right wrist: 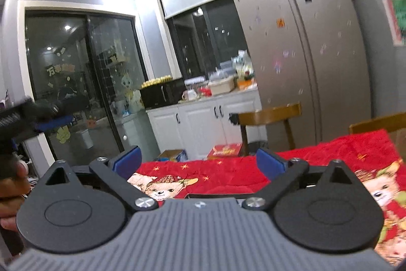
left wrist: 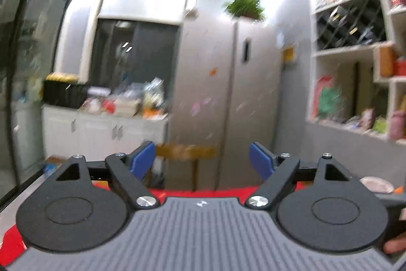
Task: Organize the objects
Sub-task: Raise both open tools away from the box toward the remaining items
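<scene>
No task object between either pair of jaws; none clearly made out on the red cloth (right wrist: 228, 177). Only a pale round thing (left wrist: 376, 185) at the cloth's right edge in the left view, too blurred to name.

Left gripper (left wrist: 202, 160): blue pads (left wrist: 143, 156) wide apart, nothing held. Seen beyond the gap: wooden chair (left wrist: 185, 151) and fridge (left wrist: 228, 93). Pointing about level, above the cloth.

Right gripper (right wrist: 199, 164): pads (right wrist: 128, 160) spread wide, empty. Tilted slightly down over the cloth's cartoon-bear print.

Left gripper also visible at the right view's left edge (right wrist: 50, 122), off the cloth, well apart from the right one; fingers of a hand (right wrist: 12, 184) around its handle. Fingertip (left wrist: 394, 245) at lower right in the left view.

Counts: two grippers; one fridge with two doors, plant (left wrist: 244, 6) on top; two chair backs in the right view (right wrist: 269, 116) (right wrist: 378, 122); two boxes on the floor (right wrist: 224, 150) (right wrist: 171, 155); one white cabinet (right wrist: 203, 116), top cluttered; shelf unit (left wrist: 355, 50) at right.
</scene>
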`<state>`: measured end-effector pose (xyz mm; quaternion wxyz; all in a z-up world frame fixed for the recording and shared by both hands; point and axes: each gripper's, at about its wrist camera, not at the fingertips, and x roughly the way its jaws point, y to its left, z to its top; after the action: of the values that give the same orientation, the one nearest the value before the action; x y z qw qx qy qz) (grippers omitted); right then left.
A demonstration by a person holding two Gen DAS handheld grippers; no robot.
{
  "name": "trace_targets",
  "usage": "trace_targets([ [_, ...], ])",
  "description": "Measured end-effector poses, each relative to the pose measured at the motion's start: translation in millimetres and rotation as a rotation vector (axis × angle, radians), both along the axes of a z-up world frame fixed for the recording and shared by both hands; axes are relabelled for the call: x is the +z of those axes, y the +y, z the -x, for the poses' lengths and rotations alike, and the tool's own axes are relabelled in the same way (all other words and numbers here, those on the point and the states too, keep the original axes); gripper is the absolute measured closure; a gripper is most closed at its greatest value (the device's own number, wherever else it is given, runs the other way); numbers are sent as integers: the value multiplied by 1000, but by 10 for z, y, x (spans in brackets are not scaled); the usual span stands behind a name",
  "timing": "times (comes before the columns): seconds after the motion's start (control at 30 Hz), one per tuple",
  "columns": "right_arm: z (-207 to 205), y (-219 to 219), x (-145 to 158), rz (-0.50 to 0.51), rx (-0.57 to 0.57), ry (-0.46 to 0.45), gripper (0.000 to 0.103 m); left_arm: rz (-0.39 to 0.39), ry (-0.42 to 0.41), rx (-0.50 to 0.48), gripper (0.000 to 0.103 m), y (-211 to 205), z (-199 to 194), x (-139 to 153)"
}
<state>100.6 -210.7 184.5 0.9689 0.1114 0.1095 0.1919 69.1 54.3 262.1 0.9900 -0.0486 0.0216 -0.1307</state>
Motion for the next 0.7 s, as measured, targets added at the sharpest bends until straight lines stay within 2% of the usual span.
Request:
trace_targets([
  [0.07,147,-41,37,3,-12,-25,0,-3,-51,-40,17,-91,206,46],
  [0.13,278,-91,48,-9,-31,-36,0,-13,-73,-32,17,-198,377,69],
  [0.37,520,-80,-102,-22,-13,-49,0,-90,5,30,16,-371,607,-121],
  [0.5,577,-30,-343,-71,-36,-27,0,-143,86,56,16,-347,575,-505],
  [0.7,412,126,-831,-80,-38,96,0,-181,187,-44,16,-246,471,-1294],
])
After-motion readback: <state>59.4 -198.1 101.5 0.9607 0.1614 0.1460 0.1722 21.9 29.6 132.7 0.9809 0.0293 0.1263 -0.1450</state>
